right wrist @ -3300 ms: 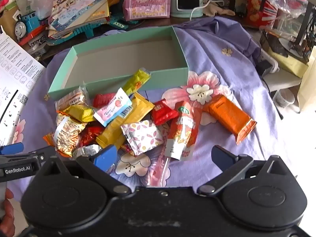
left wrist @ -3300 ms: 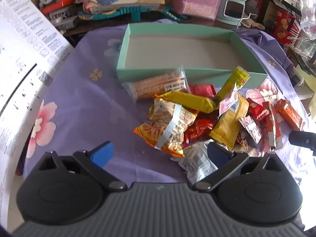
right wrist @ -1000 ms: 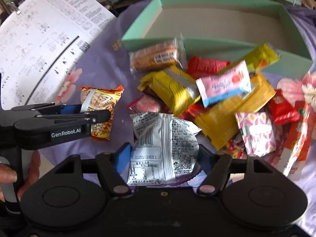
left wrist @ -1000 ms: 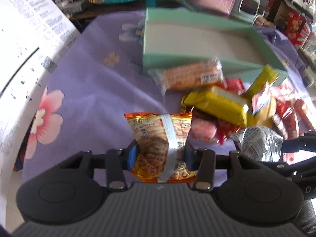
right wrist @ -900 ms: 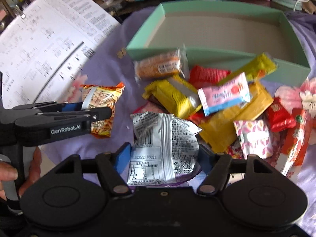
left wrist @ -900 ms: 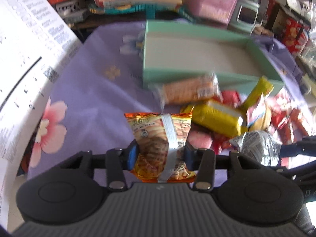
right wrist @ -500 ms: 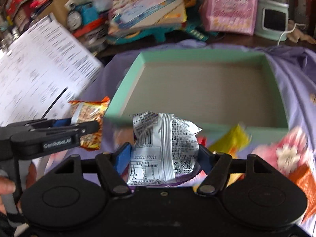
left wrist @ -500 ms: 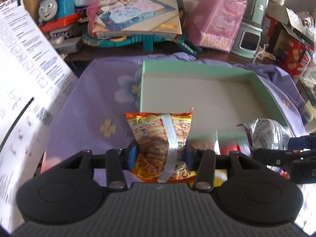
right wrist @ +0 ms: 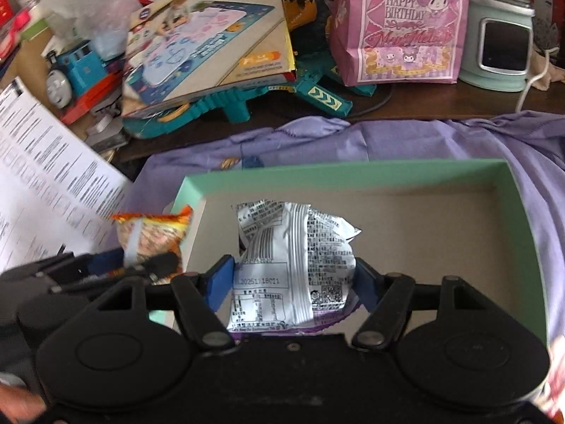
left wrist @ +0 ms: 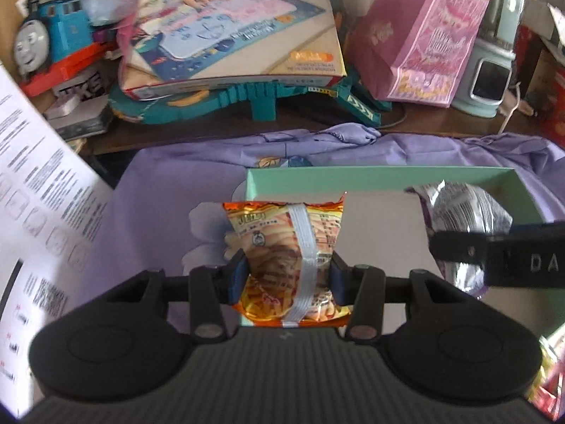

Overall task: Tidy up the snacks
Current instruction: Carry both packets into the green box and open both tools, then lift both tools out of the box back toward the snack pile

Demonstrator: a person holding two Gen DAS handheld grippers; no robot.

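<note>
Clutter crowds the back of the counter (right wrist: 441, 104): a blue toy train (left wrist: 53, 40), a flat picture box (left wrist: 229, 31) lying on teal plastic track pieces (left wrist: 261, 97), a pink birthday gift bag (right wrist: 399, 24) and a pale green appliance (right wrist: 501, 46) with a dark screen. Nearer, a purple flowered cloth (left wrist: 169, 190) covers the counter, and on it sits a shallow mint-green box (right wrist: 353, 173) with a bare cardboard floor. A white printed sheet (left wrist: 39, 190) stands at the left edge of both views. The left tongs (left wrist: 287, 277) are clamped on an orange snack packet (left wrist: 287, 243) with a silvery seam down its middle, the blue pads pressing its sides; the packet hangs upright over the box's near left corner. The right tongs (right wrist: 291, 284) grip a crinkled silver snack bag (right wrist: 293, 265) printed with small black text and a code square, held above the box's floor toward its left half. In the left wrist view the silver bag shows at the right, just beside the orange packet, both above the box interior. Part of a hand (right wrist: 17, 406) shows at the lower left of the right wrist view.
</note>
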